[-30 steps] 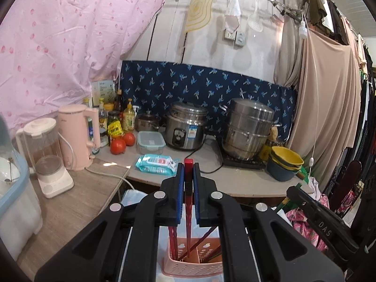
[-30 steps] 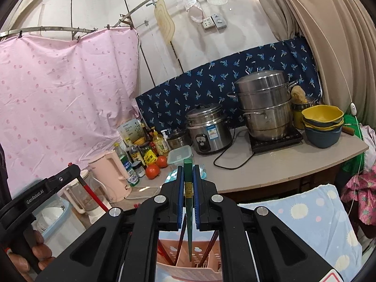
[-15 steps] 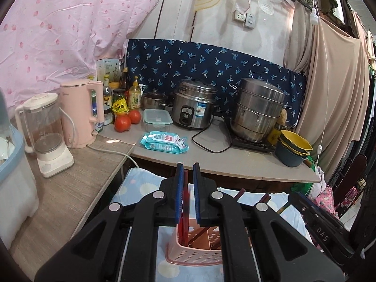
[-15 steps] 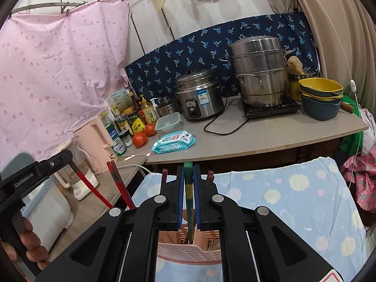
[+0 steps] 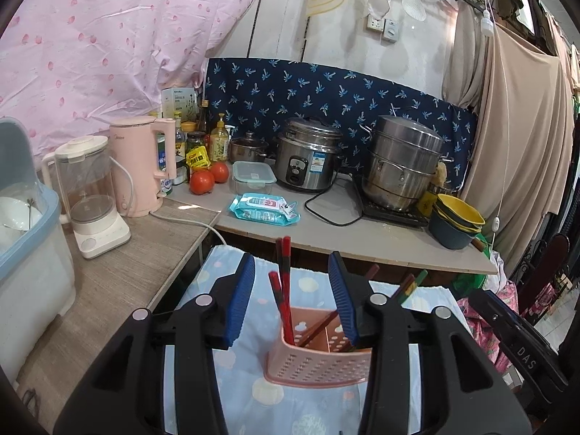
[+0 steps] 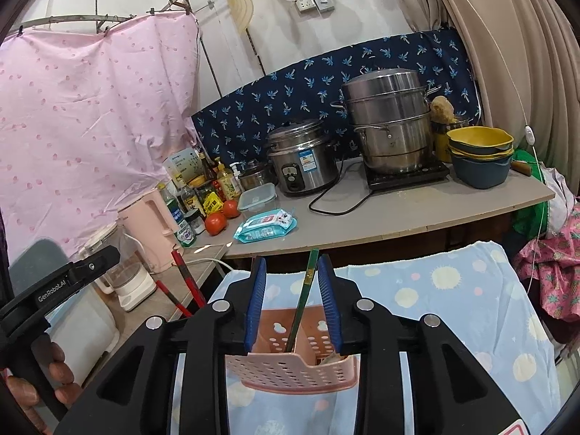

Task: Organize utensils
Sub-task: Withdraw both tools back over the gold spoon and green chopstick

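A pink perforated plastic utensil basket (image 5: pixel 319 364) is standing upright on a pale blue cloth with pastel dots; an inner wall is dividing it into compartments. In the left wrist view, red chopsticks (image 5: pixel 284 290) are standing nearly upright at the basket's left end, tips down, tops rising well above the rim, with one red stick slanting beside them. More dark and brownish sticks are leaning out to the right, mostly hidden. In the right wrist view, a green chopstick (image 6: pixel 302 299) is standing inside the basket, tilting slightly right, its lower end resting by the divider.
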The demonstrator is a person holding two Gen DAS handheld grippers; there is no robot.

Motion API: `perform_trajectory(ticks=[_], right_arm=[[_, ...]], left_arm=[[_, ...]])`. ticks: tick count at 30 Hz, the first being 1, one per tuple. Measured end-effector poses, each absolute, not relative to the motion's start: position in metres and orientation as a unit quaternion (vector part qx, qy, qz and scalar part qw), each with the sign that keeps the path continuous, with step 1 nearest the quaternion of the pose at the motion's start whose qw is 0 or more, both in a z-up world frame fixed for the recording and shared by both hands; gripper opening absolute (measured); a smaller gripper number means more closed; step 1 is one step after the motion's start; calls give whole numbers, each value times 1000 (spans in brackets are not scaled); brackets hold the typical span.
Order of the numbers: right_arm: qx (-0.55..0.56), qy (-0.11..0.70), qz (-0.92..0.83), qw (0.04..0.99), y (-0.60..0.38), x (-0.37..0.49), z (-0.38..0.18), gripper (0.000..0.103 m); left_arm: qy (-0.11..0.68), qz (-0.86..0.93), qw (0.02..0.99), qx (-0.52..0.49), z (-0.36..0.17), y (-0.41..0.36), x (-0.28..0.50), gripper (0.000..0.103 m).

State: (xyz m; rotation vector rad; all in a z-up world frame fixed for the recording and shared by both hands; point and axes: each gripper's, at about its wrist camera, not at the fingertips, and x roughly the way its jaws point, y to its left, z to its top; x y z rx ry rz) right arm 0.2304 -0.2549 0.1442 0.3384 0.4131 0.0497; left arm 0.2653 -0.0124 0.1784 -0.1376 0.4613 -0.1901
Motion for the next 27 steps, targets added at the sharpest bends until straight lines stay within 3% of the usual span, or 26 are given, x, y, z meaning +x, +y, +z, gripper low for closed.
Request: perform_trajectory(ticks=[27], right_arm=[[127, 294, 45, 946, -219, 99, 67, 30]], left_arm=[[321, -88, 942, -39, 93, -3, 150, 42]])
